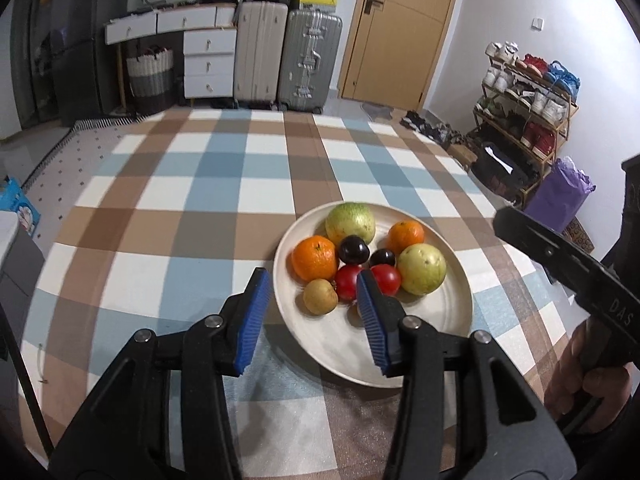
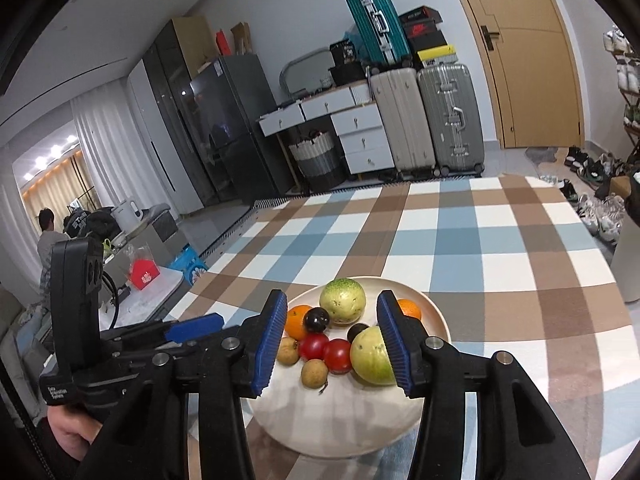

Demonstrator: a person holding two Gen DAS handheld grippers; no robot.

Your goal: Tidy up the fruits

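Note:
A cream plate point(image 1: 440, 320) lies on the checked cloth, right of centre in the left wrist view. It holds two green guavas point(image 1: 350, 223), two oranges point(image 1: 315, 258), two dark plums point(image 1: 354, 251), two red tomatoes point(image 1: 387, 278) and small brown fruits point(image 1: 320, 296). My left gripper point(image 1: 312, 276) hovers open over the plate's near left rim, with nothing between its blue pads. In the right wrist view the right gripper point(image 2: 332, 296) is also open and empty above the plate point(image 2: 340, 420), its right pad in front of a guava point(image 2: 370, 356). No fruit is held.
The checked cloth point(image 1: 200, 200) stretches wide to the left of and beyond the plate. Suitcases point(image 1: 308, 60), white drawers point(image 1: 208, 64) and a door point(image 1: 400, 28) stand behind, a shoe rack point(image 1: 528, 96) at the right. A person point(image 2: 50, 236) stands far off at the left.

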